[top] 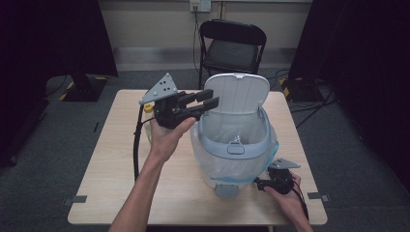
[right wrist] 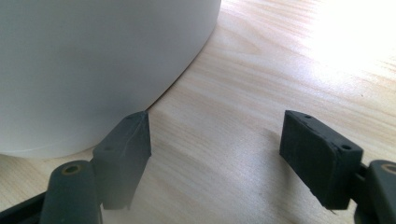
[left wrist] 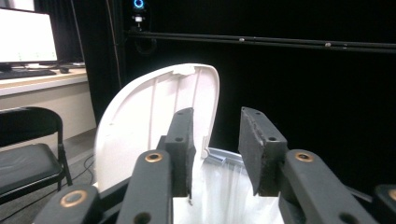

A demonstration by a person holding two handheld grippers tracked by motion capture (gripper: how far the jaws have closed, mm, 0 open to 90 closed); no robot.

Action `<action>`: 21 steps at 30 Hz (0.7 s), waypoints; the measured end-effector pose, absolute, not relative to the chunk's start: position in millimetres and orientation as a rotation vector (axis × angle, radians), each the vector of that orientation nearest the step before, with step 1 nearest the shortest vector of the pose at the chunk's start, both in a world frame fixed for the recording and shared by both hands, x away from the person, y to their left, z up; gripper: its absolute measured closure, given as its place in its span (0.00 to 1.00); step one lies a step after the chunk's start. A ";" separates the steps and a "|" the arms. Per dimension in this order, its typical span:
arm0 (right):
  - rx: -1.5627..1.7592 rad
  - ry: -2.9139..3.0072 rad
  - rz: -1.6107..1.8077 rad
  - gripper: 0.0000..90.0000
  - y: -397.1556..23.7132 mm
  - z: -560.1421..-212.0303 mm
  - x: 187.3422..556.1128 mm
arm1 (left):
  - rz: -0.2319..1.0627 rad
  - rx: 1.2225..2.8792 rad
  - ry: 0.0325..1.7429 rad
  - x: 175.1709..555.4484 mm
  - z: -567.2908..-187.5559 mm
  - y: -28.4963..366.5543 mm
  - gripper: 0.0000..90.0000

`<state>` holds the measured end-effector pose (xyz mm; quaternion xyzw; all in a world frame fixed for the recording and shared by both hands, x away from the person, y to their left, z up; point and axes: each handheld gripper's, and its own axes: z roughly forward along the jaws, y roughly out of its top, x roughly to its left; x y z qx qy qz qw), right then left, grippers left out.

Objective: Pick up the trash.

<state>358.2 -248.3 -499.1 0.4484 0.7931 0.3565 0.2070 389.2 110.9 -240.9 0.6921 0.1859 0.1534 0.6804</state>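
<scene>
You've got the bin (top: 235,140) sitting mid-surface with its lid (top: 240,92) flipped up, left gripper (top: 208,102) spread empty over the rim, right gripper (top: 259,184) wide open low near the front-right corner, probably steadying it.

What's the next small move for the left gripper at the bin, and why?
Probably draw the left gripper back from the bin. Its jaws stand apart with nothing between them, poised over the liner's open mouth, and the lid is already upright. The right gripper, jaws open, sits on the table beside the bin's base.
</scene>
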 end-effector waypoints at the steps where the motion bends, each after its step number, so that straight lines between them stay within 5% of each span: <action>1: 1.248 2.209 0.993 0.26 -248.4 -499.1 358.2 | 0.348 1.556 0.426 388.3 -241.4 113.1 0.72; 21: 1.249 2.209 0.993 0.26 -248.3 -499.1 358.2 | 0.451 1.556 0.642 381.4 -281.5 182.9 0.51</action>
